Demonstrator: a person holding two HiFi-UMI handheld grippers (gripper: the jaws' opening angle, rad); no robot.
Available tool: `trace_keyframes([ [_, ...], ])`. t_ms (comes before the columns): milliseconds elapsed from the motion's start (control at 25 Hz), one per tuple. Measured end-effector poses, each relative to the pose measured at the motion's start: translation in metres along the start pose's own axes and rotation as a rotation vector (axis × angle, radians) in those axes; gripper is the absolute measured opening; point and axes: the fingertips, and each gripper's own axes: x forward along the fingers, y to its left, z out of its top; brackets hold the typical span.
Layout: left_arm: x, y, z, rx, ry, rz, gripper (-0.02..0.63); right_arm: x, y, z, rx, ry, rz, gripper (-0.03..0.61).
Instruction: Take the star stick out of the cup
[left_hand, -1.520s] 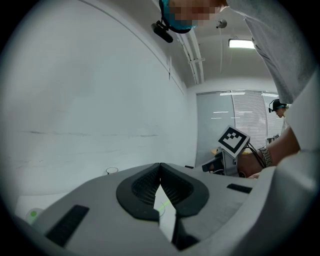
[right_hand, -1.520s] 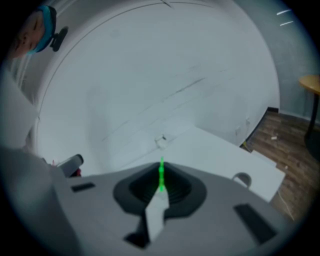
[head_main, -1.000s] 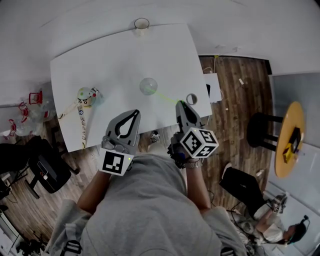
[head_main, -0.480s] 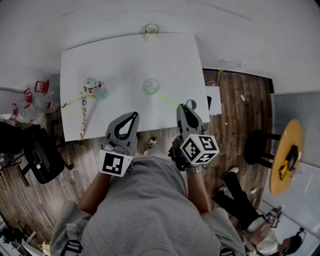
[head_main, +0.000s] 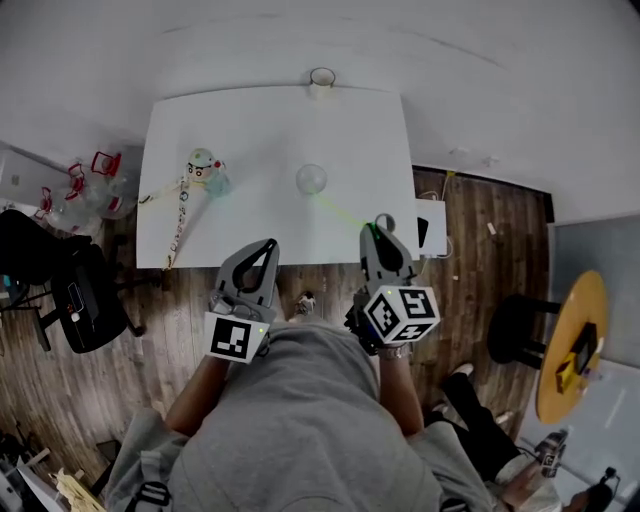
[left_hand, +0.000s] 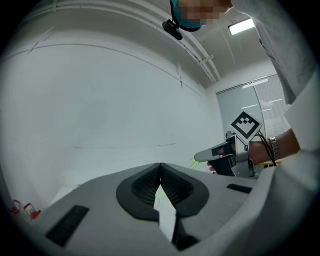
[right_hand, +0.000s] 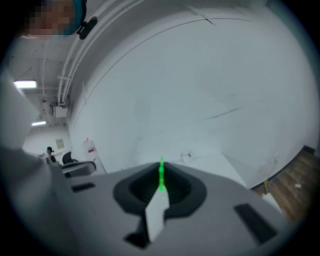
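Right gripper (head_main: 376, 229) clamps star stick (head_main: 345, 213) — near table (head_main: 250, 130) corner.

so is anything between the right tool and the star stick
Nothing visible. The right tool is already shut on the star stick, whose far end reaches the clear cup. A small ring lies on the table beside the tool, off the stick's line.

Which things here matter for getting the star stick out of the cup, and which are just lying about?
Job: thin green stick with pale round head; white paper cup; right tool gripping the stick.
Lying about: small round-headed doll toy; black office chair.
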Motion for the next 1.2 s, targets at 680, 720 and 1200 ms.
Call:
trace_keyframes([
  [680, -0.041, -0.036, 0.002, 0.016, -0.03, 0.066, 0.032, -0.056, 0.024, -0.015, -0.191, -0.008, 0.047, 0.044],
  [720, -0.042, -0.036, 0.003, 0.018, -0.03, 0.068, 0.032, -0.058, 0.025, -0.017, -0.203, -0.008, 0.049, 0.044],
  [1200, -0.055, -0.046, 0.009, 0.037, -0.052, 0.063, 0.032, -0.07, 0.039, -0.021, -0.281, -0.017, 0.055, 0.044],
])
